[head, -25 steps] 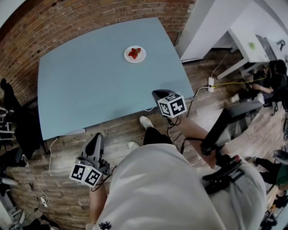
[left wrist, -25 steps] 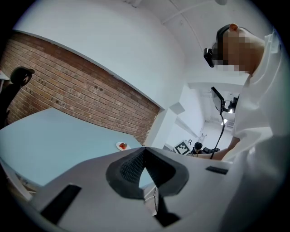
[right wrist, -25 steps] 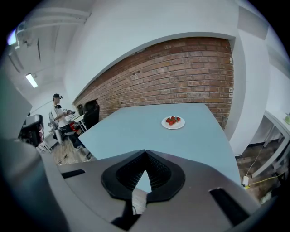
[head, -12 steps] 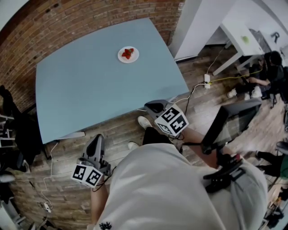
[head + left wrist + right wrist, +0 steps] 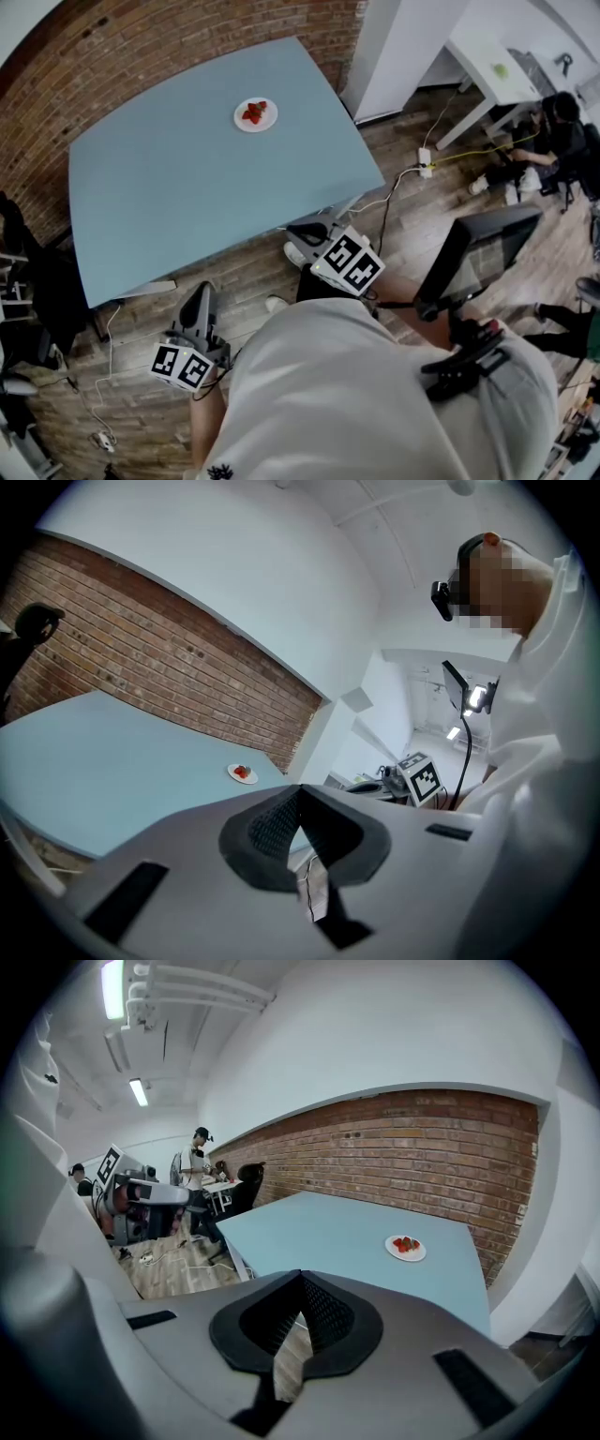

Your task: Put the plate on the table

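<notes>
A small white plate (image 5: 255, 114) with red strawberries rests on the far side of the light blue table (image 5: 187, 206), near the brick wall. It also shows small in the left gripper view as the plate (image 5: 243, 773) and in the right gripper view as the plate (image 5: 405, 1247). My left gripper (image 5: 202, 291) hangs over the wooden floor, short of the table's near edge, shut and empty (image 5: 300, 789). My right gripper (image 5: 300, 231) sits just off the table's near right corner, shut with nothing in it (image 5: 300, 1277).
A brick wall (image 5: 187, 37) runs behind the table. Cables and a power strip (image 5: 422, 157) lie on the wooden floor at the right. A white desk (image 5: 487, 70) with a seated person (image 5: 553, 131) is at upper right. A dark monitor (image 5: 478, 248) stands close at my right.
My right gripper has drawn back from the table edge towards my body. The view has shifted, so the table and plate sit further left. The left gripper has hardly moved.
</notes>
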`<state>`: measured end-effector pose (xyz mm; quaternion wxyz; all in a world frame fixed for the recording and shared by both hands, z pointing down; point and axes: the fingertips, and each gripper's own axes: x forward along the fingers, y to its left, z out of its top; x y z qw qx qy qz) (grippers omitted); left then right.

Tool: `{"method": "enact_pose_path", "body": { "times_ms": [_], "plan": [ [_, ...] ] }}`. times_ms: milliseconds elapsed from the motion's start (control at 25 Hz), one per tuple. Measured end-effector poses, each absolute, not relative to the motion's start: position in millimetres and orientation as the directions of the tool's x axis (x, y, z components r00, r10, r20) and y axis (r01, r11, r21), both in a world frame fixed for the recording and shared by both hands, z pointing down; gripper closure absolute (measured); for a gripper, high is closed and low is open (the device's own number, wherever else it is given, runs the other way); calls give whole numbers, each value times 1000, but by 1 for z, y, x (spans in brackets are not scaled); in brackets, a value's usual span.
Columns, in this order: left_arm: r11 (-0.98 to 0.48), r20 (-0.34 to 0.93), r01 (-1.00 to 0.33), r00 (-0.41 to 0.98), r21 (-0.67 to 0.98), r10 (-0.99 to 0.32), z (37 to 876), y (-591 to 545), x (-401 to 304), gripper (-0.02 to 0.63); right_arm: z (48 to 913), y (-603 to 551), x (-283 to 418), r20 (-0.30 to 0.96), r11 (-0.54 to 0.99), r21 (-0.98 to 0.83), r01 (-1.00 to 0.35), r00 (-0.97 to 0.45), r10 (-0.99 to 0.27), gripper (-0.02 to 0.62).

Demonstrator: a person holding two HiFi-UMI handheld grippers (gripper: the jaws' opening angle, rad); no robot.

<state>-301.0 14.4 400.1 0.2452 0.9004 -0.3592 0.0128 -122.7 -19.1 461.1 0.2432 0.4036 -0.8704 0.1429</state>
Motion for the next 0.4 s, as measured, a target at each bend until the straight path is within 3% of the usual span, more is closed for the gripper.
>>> {"method": "enact_pose_path", "body": {
  "times_ms": [400],
  "plan": [
    [-626,195,-649,745,432,-638,403,20,-306,604,460,-15,-130,537,646,-31,-762,-558,-632,588]
  ]
}}
